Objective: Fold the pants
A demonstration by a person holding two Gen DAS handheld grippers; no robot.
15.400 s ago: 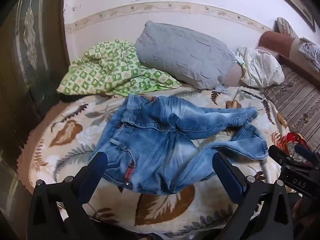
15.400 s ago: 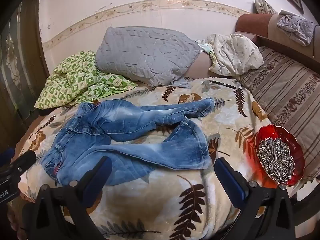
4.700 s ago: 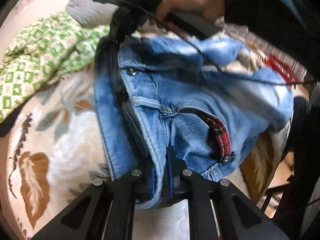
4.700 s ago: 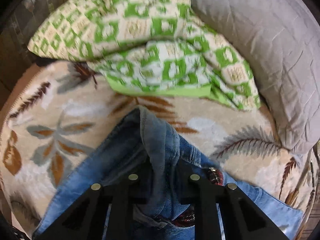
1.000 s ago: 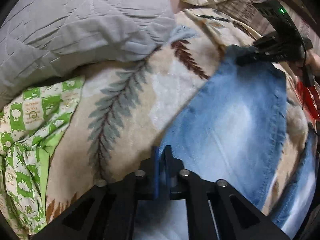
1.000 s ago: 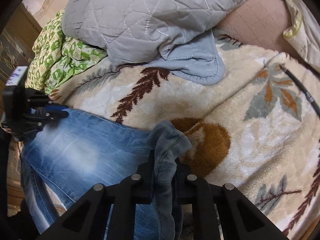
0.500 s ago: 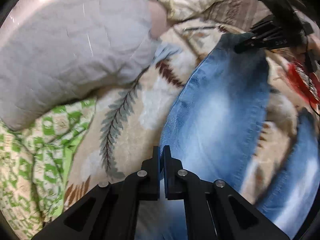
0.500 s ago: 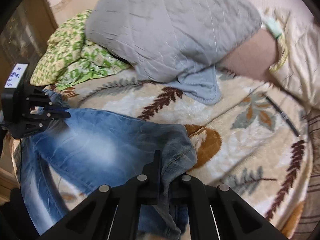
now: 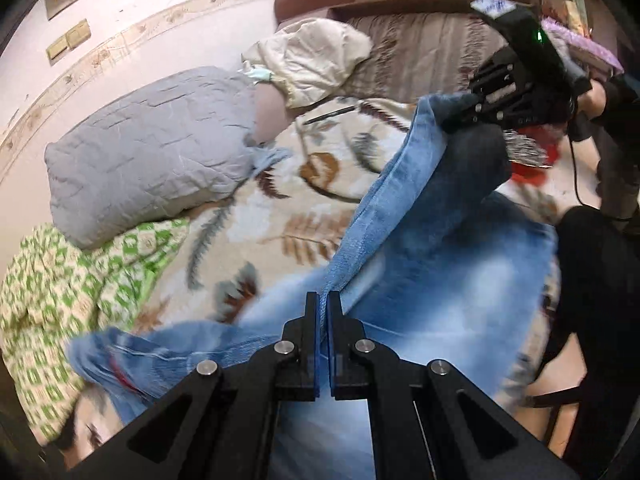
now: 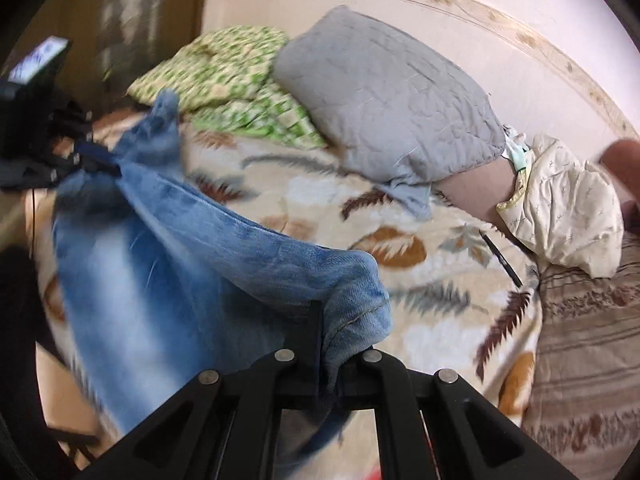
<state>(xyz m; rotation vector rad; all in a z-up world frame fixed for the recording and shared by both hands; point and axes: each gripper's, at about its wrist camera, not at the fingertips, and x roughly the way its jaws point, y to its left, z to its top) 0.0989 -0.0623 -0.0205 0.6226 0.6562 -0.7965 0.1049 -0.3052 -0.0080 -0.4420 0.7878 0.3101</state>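
Note:
Blue jeans [image 9: 432, 280] hang in the air over the leaf-print bed, stretched between both grippers. My left gripper [image 9: 322, 300] is shut on one edge of the denim. My right gripper [image 10: 320, 320] is shut on the leg hem [image 10: 352, 300]. The right gripper also shows in the left wrist view [image 9: 500, 92] at the upper right, gripping the far end. The left gripper also shows in the right wrist view [image 10: 80, 160] at the left. The jeans [image 10: 168, 264] sag between them.
A grey quilted pillow [image 9: 152, 152] and a green checked blanket [image 9: 72, 280] lie at the back of the bed. A cream pillow [image 10: 560, 204], a dark pen [image 10: 500, 256] and a striped sofa cushion [image 10: 588, 340] are on the right. A red bowl [image 9: 532, 160] is near the right gripper.
Both grippers have lifted the jeans up off the bed and pulled back; the denim now hangs stretched between them, higher above the blanket than before.

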